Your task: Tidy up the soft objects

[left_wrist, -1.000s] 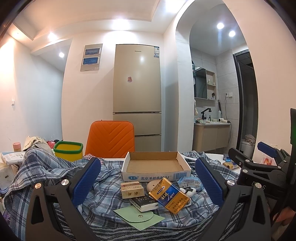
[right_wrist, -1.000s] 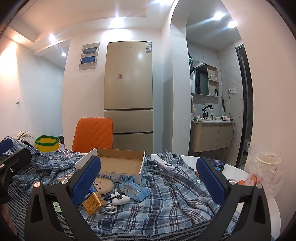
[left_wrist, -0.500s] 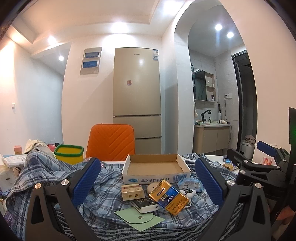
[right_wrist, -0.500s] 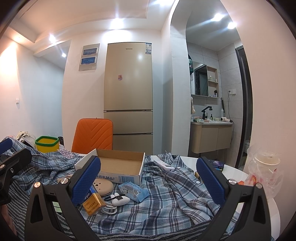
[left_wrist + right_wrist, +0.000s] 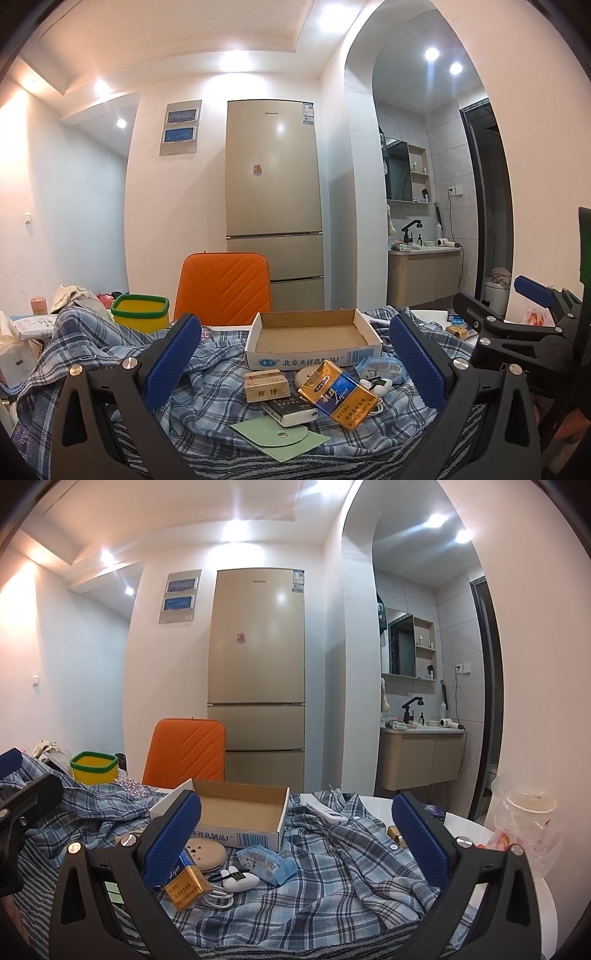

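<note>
A blue plaid shirt (image 5: 221,387) lies rumpled across the table; it also shows in the right wrist view (image 5: 351,864). On it sit an open cardboard box (image 5: 314,339), a gold cigarette pack (image 5: 340,395), a tan pack (image 5: 266,384), a black pack, a green pouch (image 5: 284,439), a tissue packet (image 5: 266,864) and white earbuds (image 5: 240,878). My left gripper (image 5: 295,362) is open and empty above the shirt's near part. My right gripper (image 5: 295,834) is open and empty, to the right.
A yellow bin with green rim (image 5: 140,314) and an orange chair (image 5: 221,288) stand behind the table. A white remote (image 5: 328,812) lies on the shirt. A plastic-wrapped cup (image 5: 528,819) stands at the right on the white table (image 5: 465,823). Clutter sits at far left.
The left wrist view has tilted slightly upward, so the table items sit lower in frame. The right gripper has barely moved. Both grippers stay open.
</note>
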`<state>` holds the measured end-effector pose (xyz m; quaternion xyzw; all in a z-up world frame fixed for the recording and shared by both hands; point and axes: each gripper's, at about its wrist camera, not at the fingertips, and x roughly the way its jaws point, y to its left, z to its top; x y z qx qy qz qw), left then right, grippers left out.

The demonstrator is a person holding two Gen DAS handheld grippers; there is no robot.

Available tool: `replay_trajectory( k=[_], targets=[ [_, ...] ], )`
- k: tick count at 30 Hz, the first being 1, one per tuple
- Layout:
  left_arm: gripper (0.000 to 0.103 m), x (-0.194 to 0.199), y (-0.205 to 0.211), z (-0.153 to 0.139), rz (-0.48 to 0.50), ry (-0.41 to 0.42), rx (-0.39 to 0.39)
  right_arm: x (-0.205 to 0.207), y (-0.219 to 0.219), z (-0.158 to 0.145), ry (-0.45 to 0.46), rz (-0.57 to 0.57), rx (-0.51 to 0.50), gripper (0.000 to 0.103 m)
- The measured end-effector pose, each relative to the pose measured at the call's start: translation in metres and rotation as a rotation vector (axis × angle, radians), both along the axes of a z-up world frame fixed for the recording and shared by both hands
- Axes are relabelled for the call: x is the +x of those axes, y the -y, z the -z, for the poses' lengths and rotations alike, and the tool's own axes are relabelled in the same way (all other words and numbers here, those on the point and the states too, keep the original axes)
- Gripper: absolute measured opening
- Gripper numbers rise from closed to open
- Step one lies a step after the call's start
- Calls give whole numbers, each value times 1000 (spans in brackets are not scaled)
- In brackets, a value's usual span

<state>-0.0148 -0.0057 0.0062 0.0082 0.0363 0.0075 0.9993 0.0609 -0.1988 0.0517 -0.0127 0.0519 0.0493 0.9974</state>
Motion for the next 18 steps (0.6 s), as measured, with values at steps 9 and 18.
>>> replay_trajectory(
  k=[9, 18],
  targets=[
    [103, -2, 0, -1, 47, 9, -8, -4, -4, 0, 19, 6, -14, 103],
    [103, -3, -1, -3, 53, 12, -21, -1, -5, -1, -2, 13, -13, 103]
  ],
)
